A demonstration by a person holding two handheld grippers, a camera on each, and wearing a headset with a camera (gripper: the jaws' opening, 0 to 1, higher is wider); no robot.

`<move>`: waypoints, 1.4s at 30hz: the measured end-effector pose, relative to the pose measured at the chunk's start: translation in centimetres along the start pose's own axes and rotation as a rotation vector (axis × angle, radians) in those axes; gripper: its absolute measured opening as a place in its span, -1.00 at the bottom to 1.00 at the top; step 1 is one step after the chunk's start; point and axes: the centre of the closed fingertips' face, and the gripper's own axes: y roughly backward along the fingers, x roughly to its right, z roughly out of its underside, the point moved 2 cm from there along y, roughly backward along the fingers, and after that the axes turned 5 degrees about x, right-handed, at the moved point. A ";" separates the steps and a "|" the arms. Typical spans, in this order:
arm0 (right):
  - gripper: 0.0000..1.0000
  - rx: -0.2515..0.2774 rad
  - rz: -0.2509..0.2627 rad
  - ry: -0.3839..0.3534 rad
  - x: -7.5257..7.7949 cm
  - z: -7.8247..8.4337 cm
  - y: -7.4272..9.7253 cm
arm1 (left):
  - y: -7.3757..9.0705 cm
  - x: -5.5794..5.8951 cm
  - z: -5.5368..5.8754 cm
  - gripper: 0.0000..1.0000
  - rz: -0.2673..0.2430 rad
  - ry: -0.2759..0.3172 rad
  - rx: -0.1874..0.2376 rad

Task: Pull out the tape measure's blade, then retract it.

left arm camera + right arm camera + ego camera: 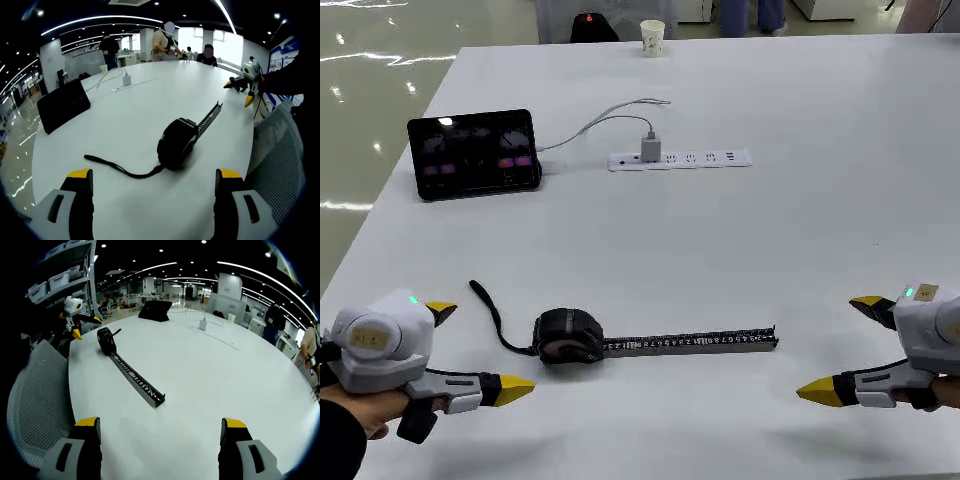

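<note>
The tape measure [568, 336] lay on the white table [740, 240], with its blade [690, 342] drawn out flat to the right of the case and its strap [490, 312] trailing off to the left. The left gripper [485, 347] hovered left of the tape measure, near the strap, jaws spread wide and holding nothing. The right gripper [832, 347] hung to the right, beyond the blade's hooked end, jaws likewise spread and empty. Well behind the tape measure stood a tablet [473, 153], a power strip [680, 158] with a charger [650, 148] plugged in, and, farther back, a paper cup [652, 38].
</note>
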 end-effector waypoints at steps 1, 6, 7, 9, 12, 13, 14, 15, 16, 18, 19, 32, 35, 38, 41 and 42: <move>0.98 0.004 0.006 0.009 0.0 0.0 0.2 | 0.2 0.0 0.2 0.98 0.000 0.013 0.002; 0.98 0.033 0.024 0.019 -0.4 0.2 0.8 | 1.1 0.0 1.3 0.98 -0.010 0.006 0.000; 0.98 0.046 0.030 0.026 -0.5 0.4 0.9 | 1.3 0.1 1.4 0.98 -0.005 0.014 0.010; 0.98 0.046 0.024 0.021 -1.0 1.0 0.9 | 1.6 0.4 1.8 0.98 -0.007 0.004 0.017; 0.98 0.053 0.038 0.008 -1.2 1.8 1.3 | 1.8 0.7 2.2 0.98 -0.008 0.012 0.014; 0.98 0.055 0.048 -0.005 -1.2 2.0 1.5 | 1.9 0.8 2.3 0.98 -0.010 0.012 0.016; 0.98 0.057 0.055 -0.022 -1.2 2.2 1.7 | 2.0 0.8 2.4 0.98 -0.012 0.012 0.019; 0.98 0.069 0.068 -0.045 -1.1 2.2 1.9 | 2.0 0.9 2.5 0.98 -0.010 0.016 0.017; 0.98 0.075 0.074 -0.053 -1.2 2.3 2.1 | 2.1 1.0 2.6 0.98 -0.006 0.025 0.014; 0.98 0.068 0.079 -0.050 -1.3 2.7 2.6 | 2.2 1.2 2.8 0.98 -0.007 0.025 0.004; 0.98 0.065 0.086 -0.043 -1.3 2.9 2.7 | 2.2 1.3 2.8 0.98 -0.008 0.023 0.002; 0.98 0.098 0.092 -0.039 -1.4 2.9 3.3 | 2.4 1.2 2.5 0.98 -0.017 0.035 0.019; 0.98 0.089 0.102 -0.036 -1.2 3.1 3.2 | 2.4 1.2 2.4 0.98 -0.019 0.054 0.028; 0.98 0.085 0.104 -0.028 -1.2 3.1 3.2 | 2.3 1.2 2.2 0.98 -0.022 0.049 0.029; 0.98 0.080 0.097 -0.017 -1.2 3.1 3.2 | 2.2 1.3 2.3 0.98 -0.027 0.041 0.025; 0.98 0.081 0.097 -0.017 -1.1 3.1 3.2 | 2.2 1.3 2.3 0.98 -0.026 0.038 0.027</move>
